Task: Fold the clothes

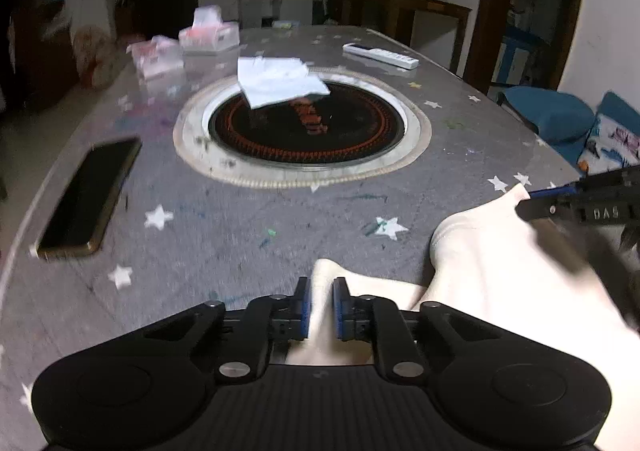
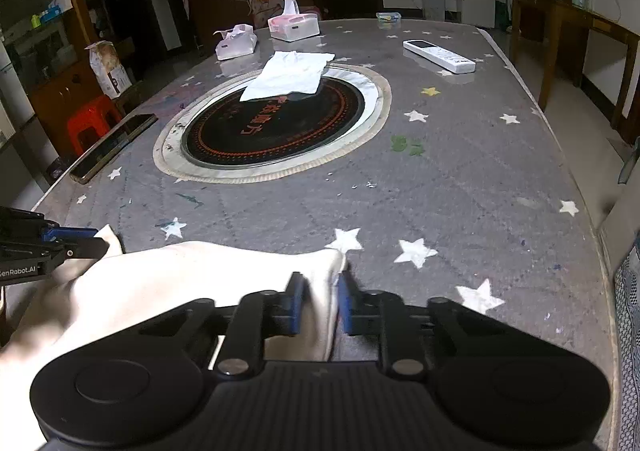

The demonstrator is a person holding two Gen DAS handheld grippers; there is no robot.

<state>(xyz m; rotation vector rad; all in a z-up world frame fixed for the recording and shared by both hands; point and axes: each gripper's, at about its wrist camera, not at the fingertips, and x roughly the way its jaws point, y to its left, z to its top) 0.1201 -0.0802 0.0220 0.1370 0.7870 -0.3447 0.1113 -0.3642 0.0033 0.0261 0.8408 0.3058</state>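
Note:
A cream-white garment [image 1: 492, 263] lies bunched at the near edge of the grey star-patterned table [image 1: 280, 219]. My left gripper [image 1: 321, 291] is shut on one corner of it, with cloth between the blue pads. My right gripper [image 2: 320, 287] is shut on another corner of the garment [image 2: 192, 283], which spreads to the left. Each gripper shows in the other's view, the right one [image 1: 532, 203] at the cloth's far right and the left one [image 2: 96, 243] at its far left. A folded white cloth [image 2: 290, 73] lies on the round black hob.
A round black induction hob [image 2: 272, 127] sits in the table's middle. A dark phone [image 1: 90, 197] lies at the left edge. A white remote [image 2: 438, 55] and two tissue packs [image 2: 294, 25] are at the far side. A red stool [image 2: 90, 121] stands left of the table.

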